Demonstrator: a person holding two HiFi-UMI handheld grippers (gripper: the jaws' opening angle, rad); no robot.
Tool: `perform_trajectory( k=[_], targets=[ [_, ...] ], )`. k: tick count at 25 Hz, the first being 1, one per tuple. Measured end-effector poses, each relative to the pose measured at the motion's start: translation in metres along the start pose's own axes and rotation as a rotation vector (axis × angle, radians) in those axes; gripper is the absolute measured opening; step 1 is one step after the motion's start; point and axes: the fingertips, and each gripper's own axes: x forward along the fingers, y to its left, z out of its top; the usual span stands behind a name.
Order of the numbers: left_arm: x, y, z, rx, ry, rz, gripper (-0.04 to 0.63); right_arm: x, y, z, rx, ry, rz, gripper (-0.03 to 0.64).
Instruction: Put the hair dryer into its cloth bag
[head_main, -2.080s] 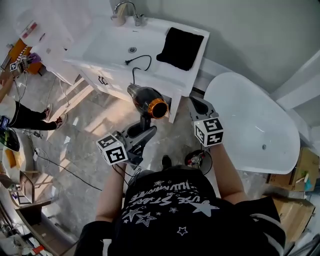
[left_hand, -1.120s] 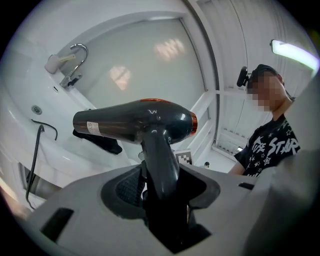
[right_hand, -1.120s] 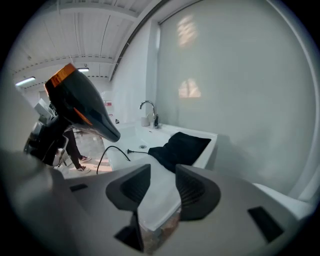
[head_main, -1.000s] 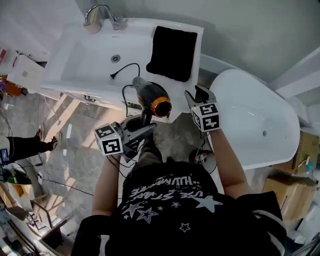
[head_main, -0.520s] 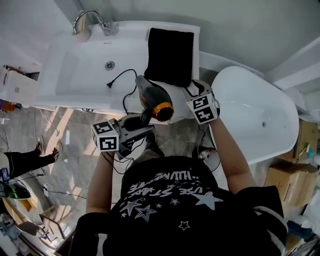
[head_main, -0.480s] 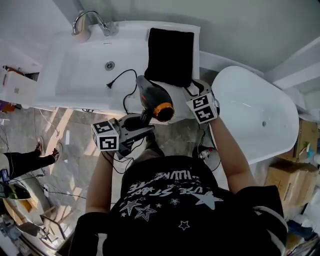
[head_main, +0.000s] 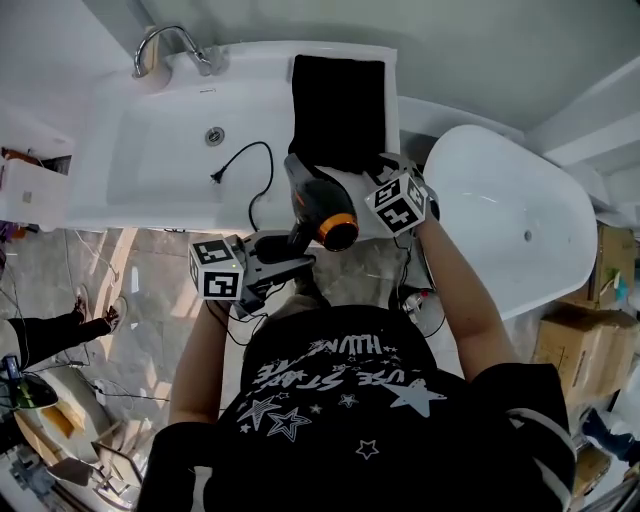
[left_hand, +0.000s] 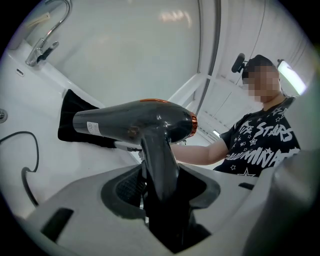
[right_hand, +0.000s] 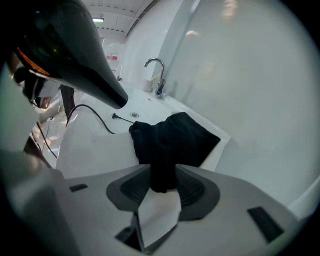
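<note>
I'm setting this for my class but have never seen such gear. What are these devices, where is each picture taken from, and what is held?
There is no robot: a person holds a two-jaw gripper in each hand. One picture comes from a camera on the person's head, looking down. The other two come from cameras riding on the grippers, looking along their jaws. The left gripper clamps the handle of the hair dryer. A black cord lies in the white washbasin. A black cloth bag lies on the basin's right side. The right gripper is closing its jaws on the bag's near edge, which fills the gap between them.
</note>
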Motion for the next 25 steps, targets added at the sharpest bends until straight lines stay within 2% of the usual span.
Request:
perform_trajectory(
  k=[2, 7, 15, 25],
  targets=[
    [0.002, 0.000, 0.001, 0.000, 0.008, -0.017, 0.207, 0.005, -0.003, -0.002, -0.006, 0.014, -0.006, 0.135],
    [0.004, -0.004, 0.007, 0.016, 0.027, -0.056, 0.206, 0.009, -0.013, -0.003, 0.076, 0.013, -0.010, 0.032],
    [0.001, 0.001, 0.003, 0.022, 0.077, -0.099, 0.207, 0.009, -0.011, 0.003, 0.189, -0.024, 0.075, 0.021],
    [0.005, -0.003, 0.001, 0.037, 0.178, -0.226, 0.206, -0.008, -0.028, 0.031, 0.246, -0.081, 0.103, 0.020]
  ],
)
